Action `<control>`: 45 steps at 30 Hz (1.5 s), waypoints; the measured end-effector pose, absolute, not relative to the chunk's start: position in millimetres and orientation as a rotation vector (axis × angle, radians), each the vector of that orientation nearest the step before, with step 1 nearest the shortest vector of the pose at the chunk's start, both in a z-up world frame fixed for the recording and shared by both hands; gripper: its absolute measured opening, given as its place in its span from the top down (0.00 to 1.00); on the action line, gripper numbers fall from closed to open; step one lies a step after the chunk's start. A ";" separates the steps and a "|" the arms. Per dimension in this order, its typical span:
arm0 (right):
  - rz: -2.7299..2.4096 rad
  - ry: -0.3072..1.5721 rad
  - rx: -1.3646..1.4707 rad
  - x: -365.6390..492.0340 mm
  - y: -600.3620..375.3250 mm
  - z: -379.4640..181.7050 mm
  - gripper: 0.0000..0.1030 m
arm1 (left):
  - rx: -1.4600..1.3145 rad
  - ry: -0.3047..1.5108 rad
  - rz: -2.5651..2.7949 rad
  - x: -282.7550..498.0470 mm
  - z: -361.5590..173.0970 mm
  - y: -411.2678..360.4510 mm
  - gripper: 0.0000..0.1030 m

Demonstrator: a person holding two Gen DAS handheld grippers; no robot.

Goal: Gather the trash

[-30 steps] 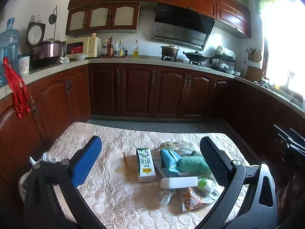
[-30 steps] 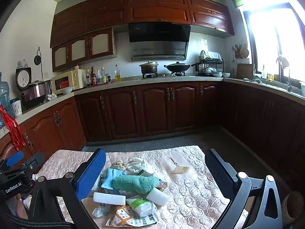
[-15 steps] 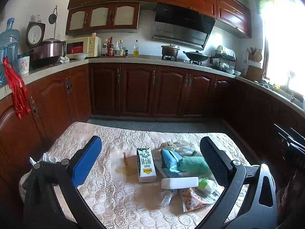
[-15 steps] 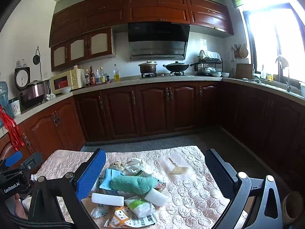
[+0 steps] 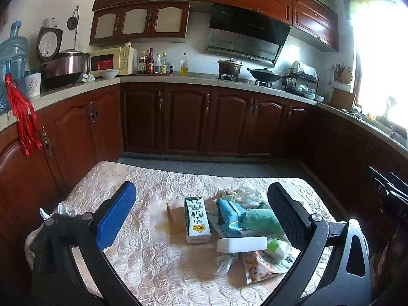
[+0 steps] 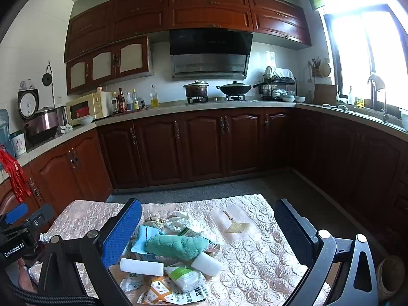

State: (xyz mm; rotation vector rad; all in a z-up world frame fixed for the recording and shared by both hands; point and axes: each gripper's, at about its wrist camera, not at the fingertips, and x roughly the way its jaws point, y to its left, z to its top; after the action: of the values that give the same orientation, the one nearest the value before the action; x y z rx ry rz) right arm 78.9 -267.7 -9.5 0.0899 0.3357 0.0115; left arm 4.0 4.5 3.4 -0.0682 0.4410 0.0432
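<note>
Both tongs hang spread wide and empty above the bench point(image 5: 153, 267). Between the left tongs point(image 5: 201, 209) lie the milk carton point(image 5: 196, 219) and wrappers; the trash pile point(image 6: 176, 252) sits toward the right tongs' point(image 6: 207, 221) blue finger.

In the left wrist view, the desk point(image 5: 153, 267) is bare from 6 to 9 o'clock, so there is room for the left tongs point(image 5: 201, 211). The milk carton point(image 5: 196, 219) stands at the centre, and the trash pile point(image 5: 252, 232) fills 3 to 5 o'clock. In the right wrist view, the desk is free toward 3 o'clock, beside the small fan point(image 6: 236, 227).
</note>
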 end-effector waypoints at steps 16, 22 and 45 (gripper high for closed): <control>0.012 0.383 0.112 82.0 -270.3 -8.4 0.00 | -0.096 0.431 0.038 3.8 -1.3 6.2 0.00; 0.010 0.374 0.113 81.2 -270.6 -7.5 0.00 | -0.097 0.444 0.036 4.1 -2.1 6.4 0.00; 0.008 0.395 0.098 86.2 -270.6 -15.3 0.00 | -0.070 0.533 0.056 12.8 -5.1 3.3 0.00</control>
State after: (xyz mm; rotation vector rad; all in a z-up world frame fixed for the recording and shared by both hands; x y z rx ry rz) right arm 86.2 -270.6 -15.3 0.0978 0.3950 0.0084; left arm 12.8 3.3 -5.1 -0.0700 0.5334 0.0558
